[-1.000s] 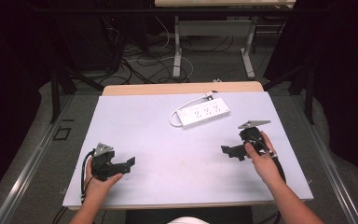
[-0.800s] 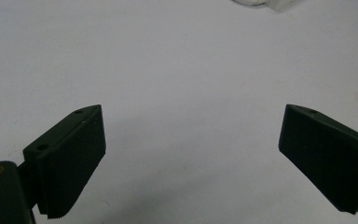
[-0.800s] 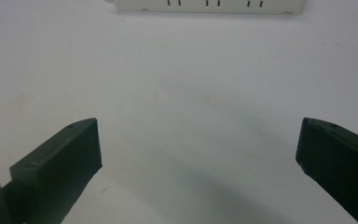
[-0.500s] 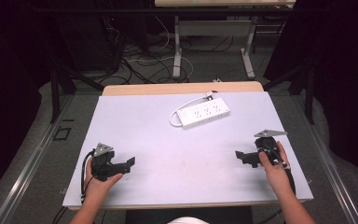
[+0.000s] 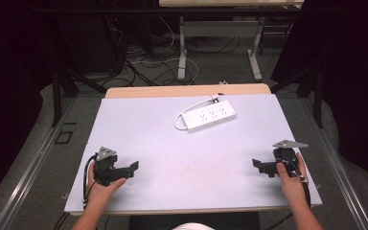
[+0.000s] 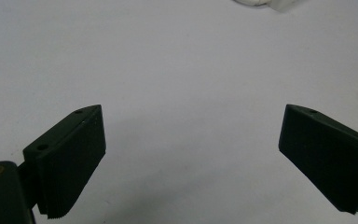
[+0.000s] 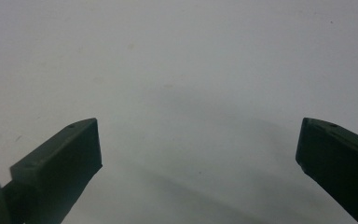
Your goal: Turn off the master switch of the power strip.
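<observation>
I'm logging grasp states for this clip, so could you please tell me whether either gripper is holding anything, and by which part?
Nothing is held. The left gripper and the right gripper both have their jaws wide apart over bare table; the power strip lies untouched.

A white plastic power strip with a white cord lies on a plain pale grey table top edged by light wood, between two black grippers.
</observation>
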The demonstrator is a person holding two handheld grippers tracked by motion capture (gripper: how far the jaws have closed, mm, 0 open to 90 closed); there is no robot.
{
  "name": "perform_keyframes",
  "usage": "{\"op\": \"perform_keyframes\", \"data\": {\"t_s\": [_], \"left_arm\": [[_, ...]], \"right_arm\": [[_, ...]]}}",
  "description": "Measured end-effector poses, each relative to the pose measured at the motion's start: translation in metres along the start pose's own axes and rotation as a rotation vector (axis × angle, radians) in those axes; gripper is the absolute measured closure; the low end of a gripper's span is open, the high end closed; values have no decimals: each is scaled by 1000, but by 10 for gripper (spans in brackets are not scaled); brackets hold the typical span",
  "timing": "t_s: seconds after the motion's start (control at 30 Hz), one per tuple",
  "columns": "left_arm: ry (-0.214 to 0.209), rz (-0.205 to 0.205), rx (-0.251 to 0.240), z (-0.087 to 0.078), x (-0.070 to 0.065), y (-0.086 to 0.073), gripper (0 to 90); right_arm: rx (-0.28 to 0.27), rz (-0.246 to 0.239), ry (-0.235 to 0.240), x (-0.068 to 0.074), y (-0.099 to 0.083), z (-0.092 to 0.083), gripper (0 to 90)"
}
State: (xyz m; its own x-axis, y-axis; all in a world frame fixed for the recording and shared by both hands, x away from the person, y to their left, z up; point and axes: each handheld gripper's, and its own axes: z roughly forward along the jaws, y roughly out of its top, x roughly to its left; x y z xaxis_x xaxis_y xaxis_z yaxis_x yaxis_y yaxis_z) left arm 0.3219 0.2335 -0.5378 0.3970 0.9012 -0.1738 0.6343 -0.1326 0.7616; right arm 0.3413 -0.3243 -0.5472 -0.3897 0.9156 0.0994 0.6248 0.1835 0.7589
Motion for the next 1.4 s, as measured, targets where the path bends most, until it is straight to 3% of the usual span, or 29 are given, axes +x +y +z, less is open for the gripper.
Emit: {"op": "perform_keyframes", "data": {"t_s": [0.33,0.8,1.03,1.4], "left_arm": [[7,-1,-23,0,0,0,72],[0,4,-3,-2,2,0,72],[12,1,-20,0,1,0,72],[7,2,-6,-2,2,0,72]], "right_arm": [[6,34,-19,-10,-9,0,0],[0,103,-53,-26,-18,0,0],[6,111,-59,-29,-20,1,0],[2,114,-64,-30,-21,1,0]]}}
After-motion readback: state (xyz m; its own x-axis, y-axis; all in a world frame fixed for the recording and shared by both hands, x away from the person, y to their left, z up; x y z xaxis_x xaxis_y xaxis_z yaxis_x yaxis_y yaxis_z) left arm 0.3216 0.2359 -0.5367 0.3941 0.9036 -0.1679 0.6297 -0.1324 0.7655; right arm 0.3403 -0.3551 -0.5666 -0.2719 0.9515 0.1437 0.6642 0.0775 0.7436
